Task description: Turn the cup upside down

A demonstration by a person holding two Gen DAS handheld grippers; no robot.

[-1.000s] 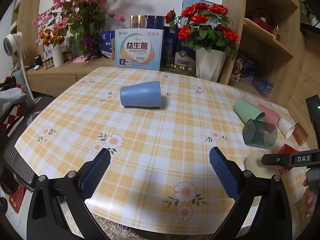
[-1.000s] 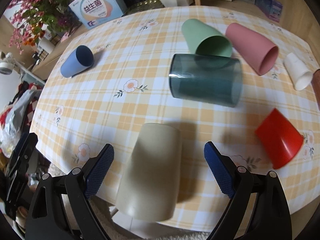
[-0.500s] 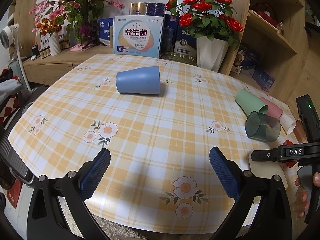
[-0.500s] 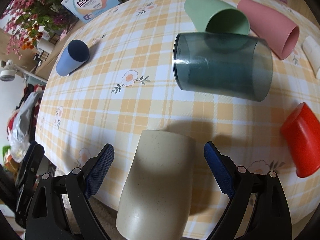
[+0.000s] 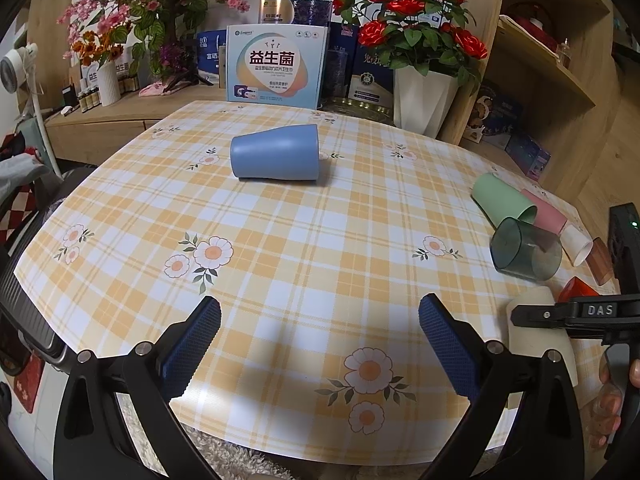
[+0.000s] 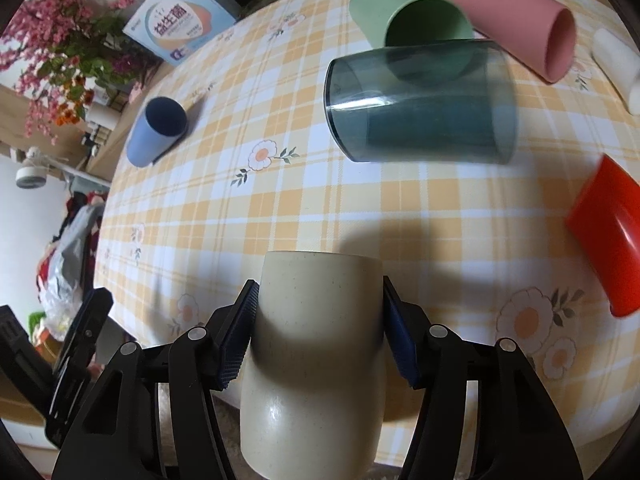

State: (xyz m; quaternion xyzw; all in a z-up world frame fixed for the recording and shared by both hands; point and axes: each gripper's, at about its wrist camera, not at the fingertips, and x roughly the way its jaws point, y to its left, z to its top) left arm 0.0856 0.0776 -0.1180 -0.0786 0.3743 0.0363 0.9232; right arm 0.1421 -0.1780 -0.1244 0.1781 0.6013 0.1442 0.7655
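A cream cup [image 6: 316, 340] lies on its side at the near edge of the checked table [image 6: 280, 208]. My right gripper [image 6: 318, 334] is shut on it, one blue pad against each side. The same cup shows in the left wrist view [image 5: 538, 338], with the right gripper's black frame over it. My left gripper [image 5: 320, 344] is open and empty above the table's front edge. A blue cup [image 5: 276, 153] lies on its side at the far middle, also visible in the right wrist view [image 6: 157, 130].
More cups lie on their sides to the right: dark clear [image 6: 420, 100], green [image 6: 408, 16], pink [image 6: 516, 20], white [image 6: 616, 68], red [image 6: 608, 232]. A box [image 5: 276, 66] and a white flower pot [image 5: 424, 98] stand at the table's back edge.
My right gripper has moved forward over the cream cup and shut on its sides. My left gripper stays open and has drifted slightly closer to the table.
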